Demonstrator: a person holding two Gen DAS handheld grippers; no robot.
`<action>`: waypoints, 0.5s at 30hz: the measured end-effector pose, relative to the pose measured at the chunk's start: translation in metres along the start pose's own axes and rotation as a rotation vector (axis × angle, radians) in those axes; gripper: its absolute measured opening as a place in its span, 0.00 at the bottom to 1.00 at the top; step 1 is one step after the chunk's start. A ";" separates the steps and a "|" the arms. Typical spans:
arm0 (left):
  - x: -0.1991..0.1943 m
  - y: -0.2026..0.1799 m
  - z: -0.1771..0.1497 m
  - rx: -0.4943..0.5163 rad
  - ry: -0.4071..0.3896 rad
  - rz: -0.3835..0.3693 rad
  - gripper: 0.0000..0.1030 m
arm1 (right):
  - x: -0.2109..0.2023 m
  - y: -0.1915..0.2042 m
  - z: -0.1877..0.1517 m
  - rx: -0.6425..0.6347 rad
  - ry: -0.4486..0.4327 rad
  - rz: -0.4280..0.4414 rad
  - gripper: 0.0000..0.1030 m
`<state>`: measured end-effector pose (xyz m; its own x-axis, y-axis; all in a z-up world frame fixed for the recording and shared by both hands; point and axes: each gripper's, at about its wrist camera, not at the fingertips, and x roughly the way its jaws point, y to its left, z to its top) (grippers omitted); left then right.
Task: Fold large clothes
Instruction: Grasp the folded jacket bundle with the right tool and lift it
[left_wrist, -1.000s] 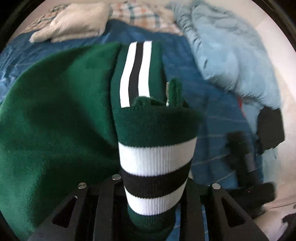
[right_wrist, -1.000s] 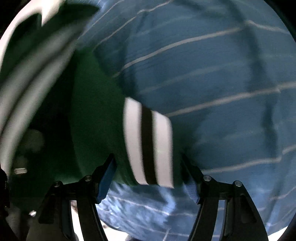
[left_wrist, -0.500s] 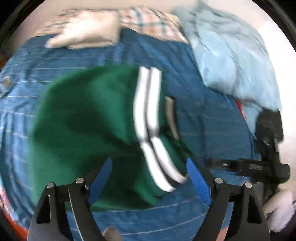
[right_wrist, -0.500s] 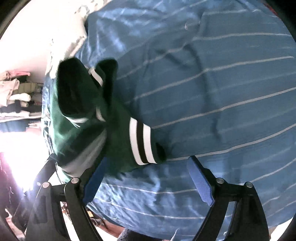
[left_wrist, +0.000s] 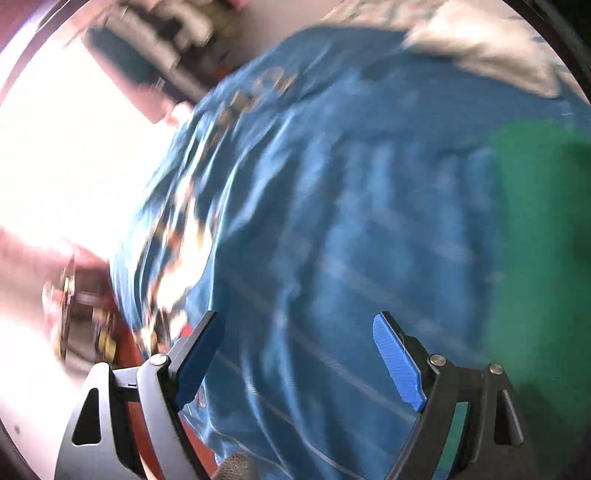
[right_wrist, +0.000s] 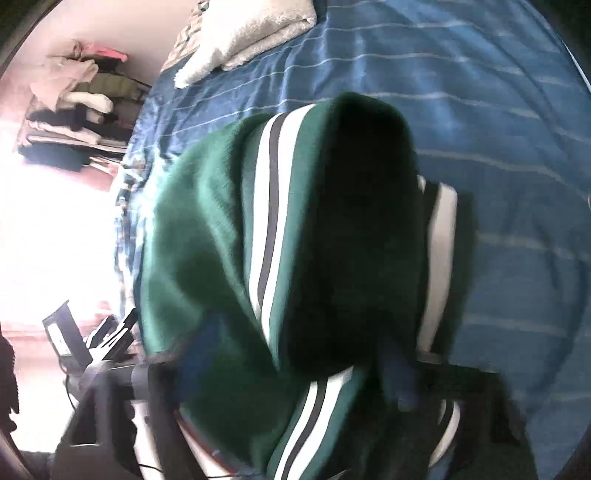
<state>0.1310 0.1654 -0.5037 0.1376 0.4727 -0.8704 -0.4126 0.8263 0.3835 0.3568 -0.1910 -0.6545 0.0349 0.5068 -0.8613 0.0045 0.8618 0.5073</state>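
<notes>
Dark green fleece garment with white-and-black striped ribbed trim (right_wrist: 295, 258) is draped right in front of the right tool (right_wrist: 295, 398), bunched over its fingers and hanging onto the blue striped quilted bed cover (right_wrist: 498, 110); looks lifted to carry a fold over, but blur and cloth hide the fingers, so can't tell if it's clamped. Left tool (left_wrist: 299, 354) is spread wide, holding nothing, over bare cover with the garment's edge off to its right. White fluffy pillow (right_wrist: 251, 26) lies far ahead.

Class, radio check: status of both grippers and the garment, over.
Left gripper open, empty, over blue bedspread. Right gripper buried under green striped garment; jaw state unreadable. White towel at far end, clear of work.
</notes>
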 end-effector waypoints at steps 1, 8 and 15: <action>0.013 0.003 -0.006 -0.006 0.020 0.007 0.80 | -0.006 -0.011 0.004 0.078 -0.026 0.045 0.06; 0.067 0.004 -0.034 -0.074 -0.048 -0.065 1.00 | -0.021 -0.082 0.023 0.406 -0.074 0.055 0.03; 0.070 0.022 -0.033 -0.106 0.003 -0.167 1.00 | -0.062 -0.063 -0.024 0.392 -0.044 0.078 0.68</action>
<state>0.1017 0.2066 -0.5661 0.2096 0.3307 -0.9202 -0.4771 0.8560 0.1990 0.3307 -0.2761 -0.6341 0.0932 0.5613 -0.8224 0.3809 0.7430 0.5503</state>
